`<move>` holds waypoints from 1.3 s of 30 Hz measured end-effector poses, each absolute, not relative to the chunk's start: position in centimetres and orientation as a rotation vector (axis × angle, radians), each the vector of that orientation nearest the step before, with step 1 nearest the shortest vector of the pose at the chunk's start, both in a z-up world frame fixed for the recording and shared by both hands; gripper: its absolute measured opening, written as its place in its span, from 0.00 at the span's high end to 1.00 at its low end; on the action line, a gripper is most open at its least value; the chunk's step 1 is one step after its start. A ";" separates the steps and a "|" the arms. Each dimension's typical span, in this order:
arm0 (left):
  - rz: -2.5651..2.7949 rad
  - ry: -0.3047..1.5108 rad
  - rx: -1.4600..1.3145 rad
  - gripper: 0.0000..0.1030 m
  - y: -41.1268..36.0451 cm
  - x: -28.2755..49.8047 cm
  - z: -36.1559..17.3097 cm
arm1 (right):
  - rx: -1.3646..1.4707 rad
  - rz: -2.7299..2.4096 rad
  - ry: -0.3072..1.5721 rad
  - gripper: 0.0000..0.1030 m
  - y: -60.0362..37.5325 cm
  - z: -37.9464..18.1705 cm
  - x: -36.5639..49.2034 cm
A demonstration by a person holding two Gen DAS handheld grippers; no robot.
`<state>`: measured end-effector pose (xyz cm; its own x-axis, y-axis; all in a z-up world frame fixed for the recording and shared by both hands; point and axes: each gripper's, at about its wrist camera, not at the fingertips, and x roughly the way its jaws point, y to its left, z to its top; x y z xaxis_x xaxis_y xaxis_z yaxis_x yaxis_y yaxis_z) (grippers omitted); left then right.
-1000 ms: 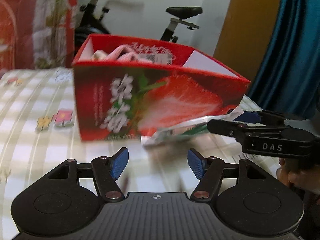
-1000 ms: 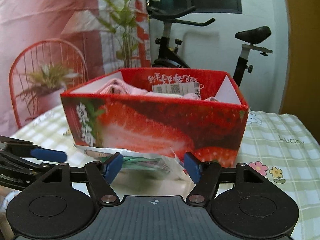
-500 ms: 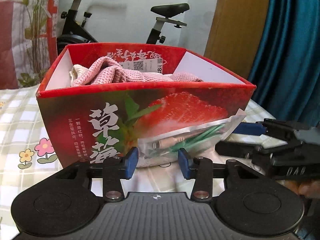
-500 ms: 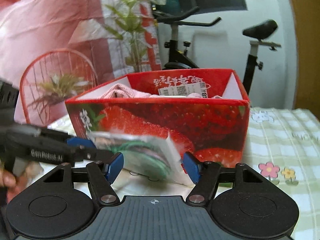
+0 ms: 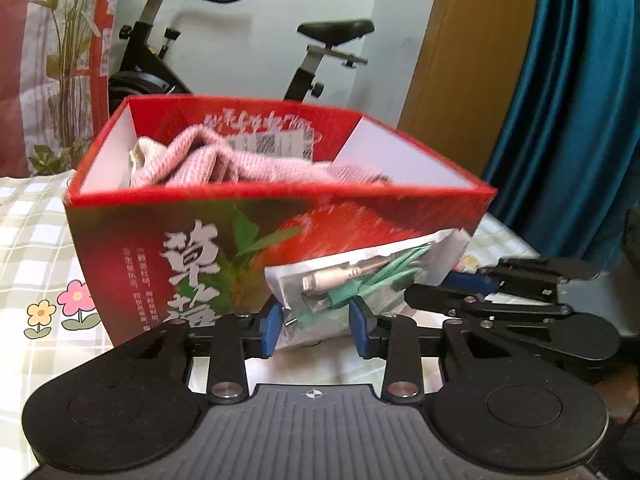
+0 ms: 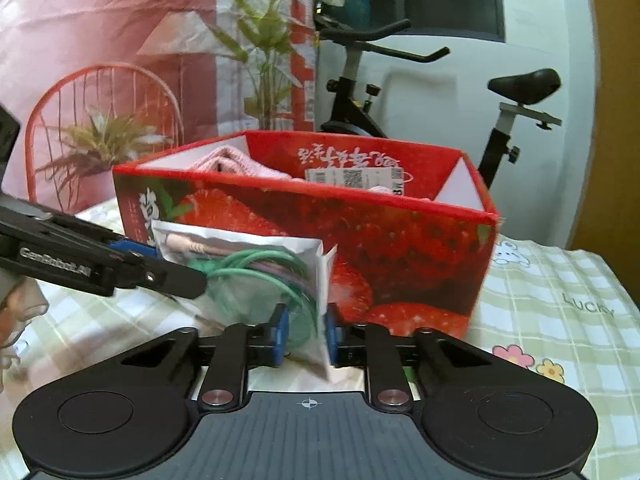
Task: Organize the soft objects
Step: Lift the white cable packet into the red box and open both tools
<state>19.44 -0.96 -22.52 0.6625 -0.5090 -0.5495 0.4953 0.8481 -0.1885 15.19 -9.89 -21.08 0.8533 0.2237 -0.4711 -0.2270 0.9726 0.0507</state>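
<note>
Both grippers' jaws have just been closing on the clear cable pouch [image 6: 256,280], held just in front of the strawberry box [image 5: 192,248]: the right gripper [image 6: 303,336] pinches its near corner, the left gripper [image 5: 316,326] its other end. Next, I judge, lift it over the near rim onto the pink knit [image 5: 224,164].

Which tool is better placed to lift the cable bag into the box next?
Likely right. The right tool is pinched tight on the cable bag, facing the strawberry box. The left tool also pinches it, more loosely; both have just been closing.
</note>
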 end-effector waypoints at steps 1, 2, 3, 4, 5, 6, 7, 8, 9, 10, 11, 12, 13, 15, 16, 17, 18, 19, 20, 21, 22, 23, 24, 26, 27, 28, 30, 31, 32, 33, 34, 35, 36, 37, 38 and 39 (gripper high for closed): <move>-0.573 0.620 -0.035 0.65 -0.8 19.1 -22.0 | 0.010 0.240 0.486 0.85 -10.2 -20.8 14.9; -0.576 0.613 -0.045 0.65 -0.6 18.8 -21.6 | 0.021 0.245 0.477 0.85 -10.5 -20.4 14.7; -0.575 0.601 -0.066 0.65 -0.3 18.4 -21.1 | 0.027 0.251 0.459 0.85 -10.5 -19.9 14.3; -0.574 0.587 -0.097 0.65 0.1 17.9 -20.5 | 0.028 0.257 0.442 0.85 -10.4 -19.4 14.1; -0.573 0.577 -0.123 0.65 0.3 17.5 -20.1 | 0.028 0.261 0.428 0.85 -10.5 -18.9 13.8; -0.572 0.560 -0.151 0.65 0.6 17.0 -19.6 | 0.028 0.266 0.410 0.85 -10.4 -18.2 13.5; -0.570 0.542 -0.165 0.65 0.8 16.6 -19.1 | 0.030 0.272 0.396 0.85 -10.4 -17.6 13.3; -0.568 0.524 -0.168 0.65 0.9 16.4 -18.5 | 0.030 0.278 0.382 0.85 -10.3 -17.0 13.1; -0.566 0.504 -0.166 0.65 0.9 16.2 -17.8 | 0.031 0.283 0.369 0.85 -10.3 -16.3 12.9; -0.562 0.483 -0.163 0.65 0.9 16.1 -17.1 | 0.033 0.289 0.357 0.85 -10.2 -15.6 12.9; -0.558 0.469 -0.157 0.65 0.8 16.0 -16.3 | 0.035 0.294 0.346 0.85 -10.3 -14.9 12.8; -0.556 0.461 -0.154 0.65 0.9 16.0 -15.6 | 0.039 0.300 0.336 0.86 -10.3 -14.1 12.7; -0.557 0.455 -0.156 0.66 1.0 16.1 -15.0 | 0.050 0.306 0.328 0.86 -10.5 -13.3 12.7; -0.563 0.445 -0.174 0.67 1.4 16.1 -13.5 | 0.079 0.314 0.313 0.86 -10.9 -11.6 12.9; -0.563 0.442 -0.177 0.67 1.4 16.4 -12.9 | 0.093 0.321 0.308 0.86 -11.1 -10.8 13.0; -0.563 0.437 -0.176 0.67 1.4 16.7 -12.1 | 0.100 0.328 0.304 0.87 -11.3 -9.9 13.2; -0.564 0.431 -0.172 0.67 1.3 17.1 -11.3 | 0.099 0.332 0.298 0.87 -11.4 -9.1 13.4; -0.565 0.426 -0.169 0.67 1.3 17.4 -10.6 | 0.096 0.335 0.293 0.87 -11.5 -8.3 13.6; -0.565 0.425 -0.168 0.67 1.1 17.8 -9.9 | 0.096 0.338 0.290 0.87 -11.5 -7.7 13.9; -0.566 0.428 -0.170 0.68 1.1 18.3 -9.3 | 0.103 0.338 0.291 0.87 -11.7 -7.0 14.5; -0.567 0.431 -0.171 0.68 0.9 19.0 -8.7 | 0.117 0.338 0.300 0.87 -11.9 -6.5 15.2; -0.570 0.435 -0.167 0.68 0.9 19.5 -8.4 | 0.129 0.338 0.311 0.87 -12.1 -6.1 15.8; -0.571 0.443 -0.162 0.68 0.8 20.3 -8.1 | 0.142 0.335 0.322 0.87 -12.3 -5.9 16.6; -0.573 0.471 -0.155 0.67 0.4 21.8 -8.0 | 0.154 0.331 0.355 0.86 -12.6 -5.7 18.2; -0.569 0.491 -0.153 0.68 0.3 22.7 -8.2 | 0.158 0.331 0.384 0.86 -12.7 -5.8 19.1; -0.562 0.514 -0.153 0.67 0.1 23.6 -8.5 | 0.167 0.337 0.421 0.87 -12.8 -6.0 20.1; -0.558 0.565 -0.164 0.68 0.1 25.0 -9.4 | 0.188 0.329 0.486 0.87 -13.2 -6.8 22.0; -0.550 0.599 -0.182 0.68 0.0 25.9 -10.2 | 0.195 0.323 0.519 0.87 -13.2 -7.3 22.8; -0.543 0.622 -0.196 0.68 0.1 26.4 -10.9 | 0.198 0.316 0.546 0.87 -13.1 -7.8 23.4; -0.529 0.651 -0.205 0.68 0.0 27.0 -11.8 | 0.200 0.310 0.583 0.86 -13.2 -8.4 24.3; -0.520 0.675 -0.206 0.68 0.0 27.5 -12.5 | 0.201 0.305 0.609 0.86 -13.0 -9.0 24.9; -0.512 0.695 -0.202 0.68 0.0 27.9 -13.1 | 0.203 0.300 0.636 0.86 -12.9 -9.6 25.5; -0.506 0.713 -0.197 0.68 -0.1 28.3 -13.7 | 0.210 0.296 0.666 0.87 -13.0 -10.2 26.2; -0.503 0.730 -0.193 0.68 -0.1 28.6 -14.2 | 0.215 0.290 0.685 0.87 -12.8 -10.9 26.6; -0.500 0.747 -0.186 0.68 -0.1 28.9 -14.7 | 0.222 0.282 0.706 0.87 -12.8 -11.4 27.2; -0.496 0.763 -0.172 0.68 -0.2 29.2 -15.1 | 0.224 0.276 0.724 0.87 -12.7 -11.9 27.5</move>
